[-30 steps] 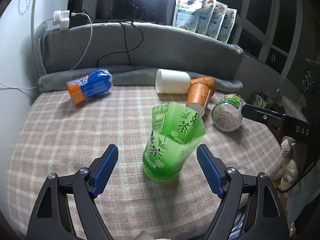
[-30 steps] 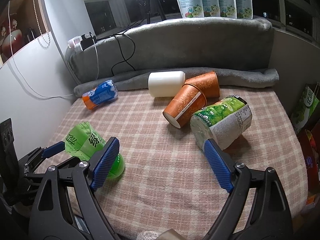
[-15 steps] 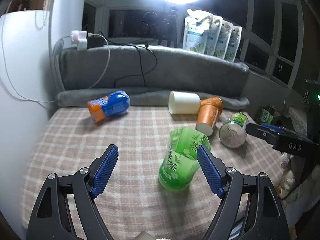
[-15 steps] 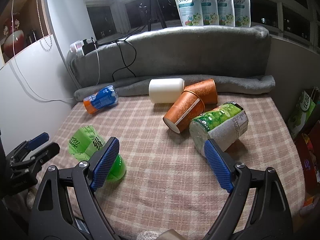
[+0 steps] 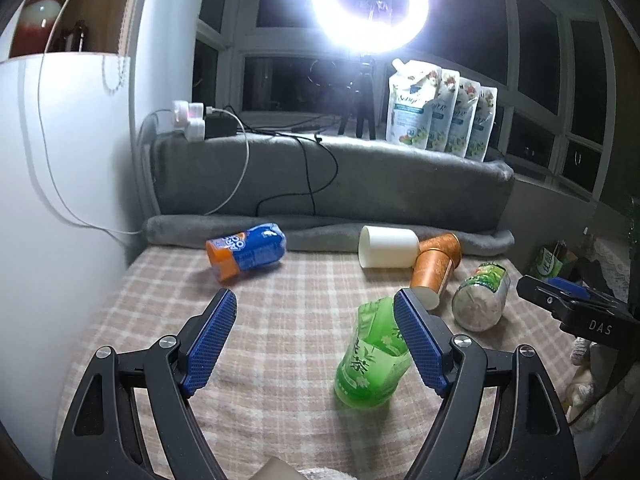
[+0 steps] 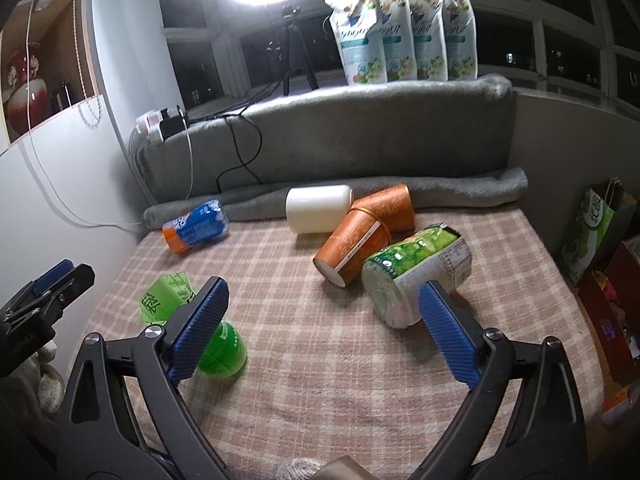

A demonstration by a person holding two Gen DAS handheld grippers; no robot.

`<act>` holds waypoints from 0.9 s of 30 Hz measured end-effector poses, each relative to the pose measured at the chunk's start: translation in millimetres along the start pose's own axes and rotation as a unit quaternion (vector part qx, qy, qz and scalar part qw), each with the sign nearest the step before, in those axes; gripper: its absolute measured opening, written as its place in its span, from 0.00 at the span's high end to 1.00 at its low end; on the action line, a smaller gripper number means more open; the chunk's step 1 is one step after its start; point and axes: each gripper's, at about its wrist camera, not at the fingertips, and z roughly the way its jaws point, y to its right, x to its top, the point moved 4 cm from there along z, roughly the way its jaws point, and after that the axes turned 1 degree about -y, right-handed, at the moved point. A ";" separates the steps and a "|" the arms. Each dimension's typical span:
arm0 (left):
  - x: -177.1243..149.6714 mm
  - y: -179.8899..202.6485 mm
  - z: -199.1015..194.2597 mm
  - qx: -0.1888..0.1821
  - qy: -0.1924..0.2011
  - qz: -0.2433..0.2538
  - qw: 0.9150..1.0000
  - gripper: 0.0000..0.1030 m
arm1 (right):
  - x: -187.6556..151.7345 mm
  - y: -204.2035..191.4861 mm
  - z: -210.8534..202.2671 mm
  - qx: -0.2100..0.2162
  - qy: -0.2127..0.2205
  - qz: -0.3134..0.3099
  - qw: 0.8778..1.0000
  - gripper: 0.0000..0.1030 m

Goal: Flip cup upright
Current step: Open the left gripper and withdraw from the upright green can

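Note:
A crumpled green cup [image 5: 370,360] stands upright on its base on the checked cloth; it also shows in the right wrist view [image 6: 216,346], partly behind my right gripper's left finger. My left gripper [image 5: 316,340] is open and empty, raised back from the cup, with its right finger [image 5: 418,342] in front of the cup's rim. My right gripper [image 6: 320,328] is open and empty above the cloth. On their sides lie a white cup [image 6: 318,214], two orange cups [image 6: 354,246], a green-label cup [image 6: 416,274] and a blue-orange cup [image 6: 196,230].
A grey cushion [image 6: 340,144] and rolled blanket [image 6: 460,190] border the cloth [image 6: 340,360] at the back. Cables, a power strip [image 5: 196,122], a ring light [image 5: 370,4] on a tripod and several refill pouches [image 5: 440,118] are behind. A white wall [image 5: 60,200] is left; boxes [image 6: 596,224] right.
My left gripper has pulled back and up from the green cup and shifted left; the cup stays standing. My right gripper has also risen and drawn back a little.

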 end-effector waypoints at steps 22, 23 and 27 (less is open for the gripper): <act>5.4 0.1 -10.0 0.011 0.019 -0.002 1.000 0.20 | 4.1 2.9 -9.1 -0.017 0.022 -0.005 1.000 0.04; 5.3 -0.3 -9.9 0.012 0.019 -0.003 1.000 0.20 | 4.5 3.8 -9.4 -0.018 0.022 -0.005 1.000 0.04; 5.4 -0.7 -10.0 0.013 0.019 -0.003 1.000 0.20 | 4.3 3.7 -9.4 -0.017 0.021 -0.005 1.000 0.04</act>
